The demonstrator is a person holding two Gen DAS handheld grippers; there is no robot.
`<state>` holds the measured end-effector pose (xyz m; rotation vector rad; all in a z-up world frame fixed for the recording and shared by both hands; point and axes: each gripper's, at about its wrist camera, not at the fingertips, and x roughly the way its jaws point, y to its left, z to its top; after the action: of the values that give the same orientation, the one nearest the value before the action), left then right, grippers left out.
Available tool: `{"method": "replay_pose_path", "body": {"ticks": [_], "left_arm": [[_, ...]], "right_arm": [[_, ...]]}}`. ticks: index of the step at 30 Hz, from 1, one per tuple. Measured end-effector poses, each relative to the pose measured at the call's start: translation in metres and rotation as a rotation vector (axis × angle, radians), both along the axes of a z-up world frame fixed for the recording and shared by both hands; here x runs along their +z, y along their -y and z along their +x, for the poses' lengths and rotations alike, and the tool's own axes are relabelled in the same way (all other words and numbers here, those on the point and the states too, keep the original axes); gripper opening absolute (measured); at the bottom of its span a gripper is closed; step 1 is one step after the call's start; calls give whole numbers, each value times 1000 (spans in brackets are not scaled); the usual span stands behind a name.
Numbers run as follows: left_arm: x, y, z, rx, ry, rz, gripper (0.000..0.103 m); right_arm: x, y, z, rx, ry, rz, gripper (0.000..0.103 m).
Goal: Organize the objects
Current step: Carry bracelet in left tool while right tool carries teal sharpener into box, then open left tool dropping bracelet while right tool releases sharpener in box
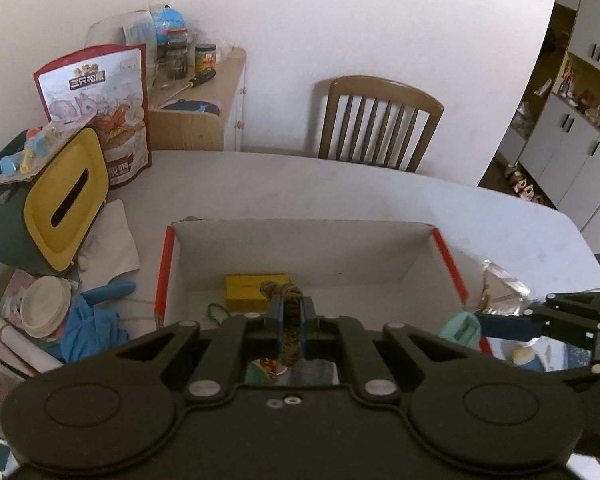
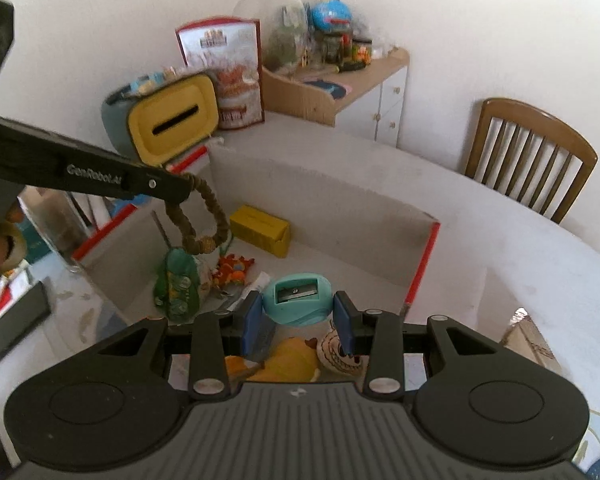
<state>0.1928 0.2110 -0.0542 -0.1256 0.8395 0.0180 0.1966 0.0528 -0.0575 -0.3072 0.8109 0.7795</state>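
The left gripper (image 1: pixel 291 322) hangs over the open box (image 1: pixel 446 256), its blue fingers (image 1: pixel 273 316) clamped on a brown beaded bracelet (image 2: pixel 198 216); in the right wrist view the loop dangles from the tips above the box floor. The right gripper (image 2: pixel 298 316) holds a teal pencil sharpener (image 2: pixel 298 300) between its fingers (image 2: pixel 252 322), pinched from both sides, over the near right part of the box. Inside the box lie a yellow carton (image 2: pixel 262 228) near the far wall, a green mesh bag (image 2: pixel 176 280) and an orange toy (image 2: pixel 234 270) beside it. Under the right gripper sit a yellow plush (image 2: pixel 288 360) and a striped round piece (image 2: pixel 334 346), partly hidden. On the worktop (image 1: pixel 300 184) left of the box stand a yellow-faced tissue holder (image 1: pixel 62 200) and a snack bag (image 1: pixel 100 104); a chair (image 1: pixel 380 120) stands behind.
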Motion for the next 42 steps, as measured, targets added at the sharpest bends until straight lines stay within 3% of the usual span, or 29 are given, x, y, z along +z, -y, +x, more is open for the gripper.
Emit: {"method": "replay_pose_path", "body": {"ticks": [13,33,42], "left_arm": [[-36,10,35,-35,-55,27,5],[-82,7,66,-47,-230,92,6],[-93,-1,69,-5,-305,79,21]], "right_arm": [[-50,-41,21,-7,-15,-136,38],[-69,-57,26,33,-85,-177,38],[-66,-49,27,19,-100,-150,38]]}}
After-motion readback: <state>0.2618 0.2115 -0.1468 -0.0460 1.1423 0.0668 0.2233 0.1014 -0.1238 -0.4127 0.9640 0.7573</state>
